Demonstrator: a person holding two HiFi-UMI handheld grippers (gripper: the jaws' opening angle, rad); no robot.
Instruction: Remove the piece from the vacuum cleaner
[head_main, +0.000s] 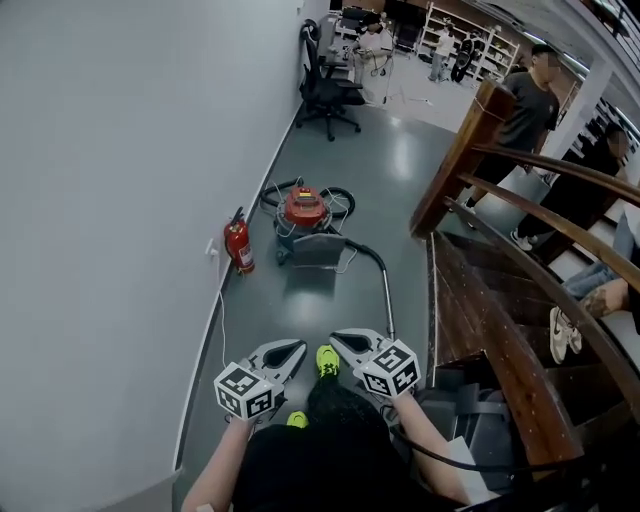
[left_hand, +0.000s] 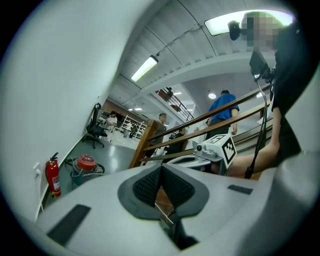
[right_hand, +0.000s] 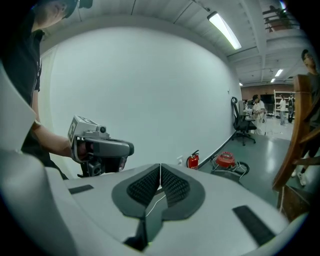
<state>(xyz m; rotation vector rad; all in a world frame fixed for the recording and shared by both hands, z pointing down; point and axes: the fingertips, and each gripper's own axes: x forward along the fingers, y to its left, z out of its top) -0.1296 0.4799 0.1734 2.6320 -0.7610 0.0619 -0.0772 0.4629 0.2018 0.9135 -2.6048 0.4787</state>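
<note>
Vacuum cleaner stands at twelve o'clock, well apart from left gripper and right gripper, both closed, empty

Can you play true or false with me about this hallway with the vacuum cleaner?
1. The vacuum cleaner has a red top. True.
2. The left gripper is holding the vacuum cleaner. False: its jaws are together on nothing, and the vacuum cleaner sits farther down the floor.
3. A red fire extinguisher stands by the wall. True.
4. The right gripper has its jaws wide apart. False: they are together, with nothing between them.
5. The office chair is closer to the grippers than the vacuum cleaner. False: it stands beyond the vacuum cleaner.
</note>
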